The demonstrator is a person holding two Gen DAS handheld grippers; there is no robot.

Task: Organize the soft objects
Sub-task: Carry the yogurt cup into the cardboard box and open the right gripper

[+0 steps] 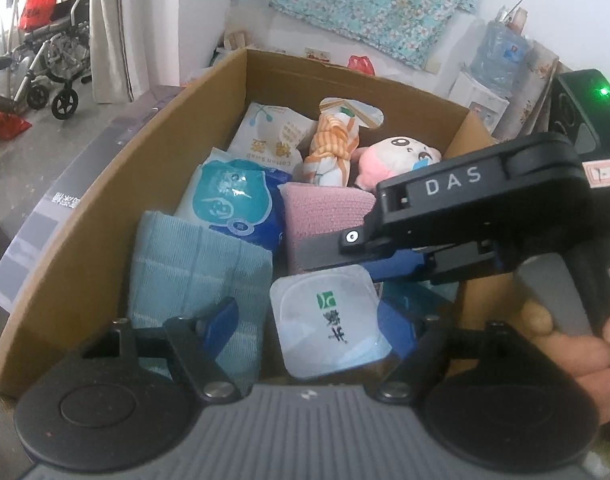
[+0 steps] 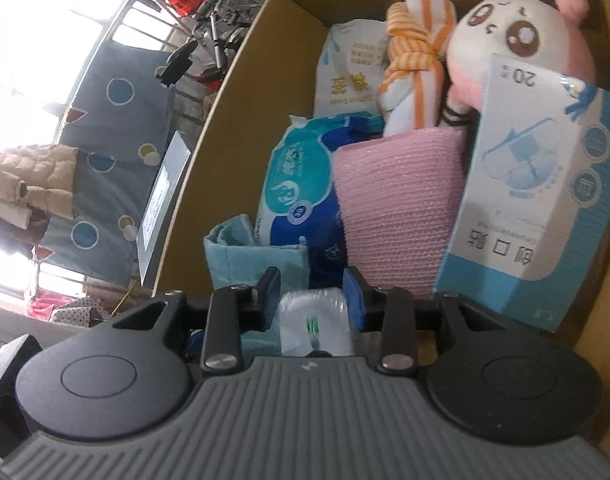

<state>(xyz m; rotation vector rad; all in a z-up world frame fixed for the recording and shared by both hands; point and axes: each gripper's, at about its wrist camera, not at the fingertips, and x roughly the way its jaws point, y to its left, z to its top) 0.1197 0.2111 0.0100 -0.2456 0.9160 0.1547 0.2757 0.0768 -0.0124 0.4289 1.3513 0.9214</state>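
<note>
- A clear plastic tissue pack (image 1: 329, 320) sits in the near end of the cardboard box (image 1: 105, 216), between the blue fingers (image 1: 221, 320) of the left gripper (image 1: 309, 324), which stand apart on either side of it without pressing.
- The right wrist view shows the same pack (image 2: 315, 320) edge-on, clamped between the fingers (image 2: 353, 296) of the right gripper (image 2: 312, 298).
- Left of the left fingers lies a folded blue towel (image 1: 193, 264); beyond the fingers stand a blue wet-wipe pack (image 1: 241, 200) and a pink ribbed cloth (image 1: 325, 208).
- Farther in are a cotton swab bag (image 1: 265, 132), an orange-striped knotted cloth (image 1: 333, 148) and a pink plush toy (image 1: 397, 156).
- Only the left wrist view shows the right gripper's black body from outside, reaching in from the right, with a hand (image 1: 585, 344) on its handle.
- Only the right wrist view shows a blue-and-white bandage box (image 2: 537, 184), upright beyond and right of the right fingers, just beside the pink cloth.
</note>
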